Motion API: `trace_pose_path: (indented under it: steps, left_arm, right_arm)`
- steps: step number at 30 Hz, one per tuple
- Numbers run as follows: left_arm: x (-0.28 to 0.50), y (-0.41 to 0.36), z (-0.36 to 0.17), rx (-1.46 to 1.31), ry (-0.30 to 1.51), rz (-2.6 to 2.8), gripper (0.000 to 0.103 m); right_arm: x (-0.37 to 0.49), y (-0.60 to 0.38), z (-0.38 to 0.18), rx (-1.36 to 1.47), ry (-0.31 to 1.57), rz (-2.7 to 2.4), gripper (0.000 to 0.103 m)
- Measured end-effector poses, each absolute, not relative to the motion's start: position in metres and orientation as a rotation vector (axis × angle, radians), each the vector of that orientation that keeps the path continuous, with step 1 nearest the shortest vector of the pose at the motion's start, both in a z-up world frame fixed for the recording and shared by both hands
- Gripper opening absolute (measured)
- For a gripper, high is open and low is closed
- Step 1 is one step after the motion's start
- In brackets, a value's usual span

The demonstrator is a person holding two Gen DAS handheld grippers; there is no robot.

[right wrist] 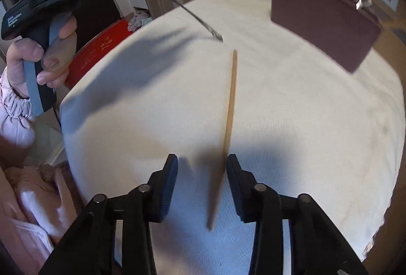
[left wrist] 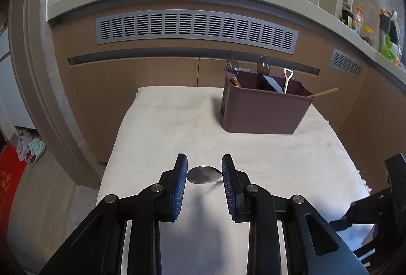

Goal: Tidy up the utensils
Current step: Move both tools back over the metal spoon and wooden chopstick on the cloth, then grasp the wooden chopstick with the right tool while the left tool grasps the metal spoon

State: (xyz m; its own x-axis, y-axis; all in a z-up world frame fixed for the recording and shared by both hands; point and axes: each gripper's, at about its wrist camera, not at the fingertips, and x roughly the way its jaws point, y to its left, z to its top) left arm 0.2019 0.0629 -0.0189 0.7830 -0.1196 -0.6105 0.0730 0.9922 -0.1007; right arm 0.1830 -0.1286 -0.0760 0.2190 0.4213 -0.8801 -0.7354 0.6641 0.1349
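A kitchen with wood-fronted cabinets and grey vent grilles lay behind a bench (left wrist: pixel 165 123) draped in pale cloth. At its far right corner stood the brown caddy (left wrist: pixel 264 112), already holding two spoons, a small shovel-shaped utensil and one wooden stick that leaned out over the rim, so most of the sorting looked done.

Two pieces were left. The left gripper (left wrist: pixel 204 161) had its fingers clenched on the metal spoon (left wrist: pixel 203 175) across the bowl, and the right wrist view showed the spoon lifted clear of the cloth with its handle hanging down. The right gripper (right wrist: pixel 201 163) pointed steeply down with its fingers released. The chopstick (right wrist: pixel 231 102) lay on the cloth between them, close to one finger and not pinched.

Both pieces had yet to reach the caddy, which was well apart from both grippers. The cloth between was bare. The leaning stick and upright spoons crowded the caddy's opening and could snag what went in.
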Motion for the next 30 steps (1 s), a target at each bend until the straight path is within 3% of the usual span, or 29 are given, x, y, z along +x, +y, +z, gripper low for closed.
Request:
trace_pose_path:
  steps: [11,13,14,15,30]
  left_arm:
    - [0.206,0.066,-0.018,-0.095,0.661,-0.107,0.029]
    - [0.207,0.067,-0.018,-0.103,0.662,-0.108,0.029]
    - [0.207,0.068,-0.018,-0.107,0.662,-0.109,0.029]
    - [0.207,0.068,-0.018,-0.11,0.663,-0.111,0.029]
    - [0.188,0.038,0.01,-0.042,0.622,-0.18,0.022]
  right_arm:
    - [0.237,-0.084,-0.09,-0.324,1.034,0.756,0.026]
    - [0.232,-0.076,-0.096,-0.4,1.006,0.701,0.019]
    - [0.229,-0.075,-0.097,-0.408,1.004,0.695,0.007]
    - [0.229,-0.075,-0.097,-0.414,1.008,0.678,0.005]
    - [0.226,-0.156,-0.027,-0.13,0.899,0.558,0.005]
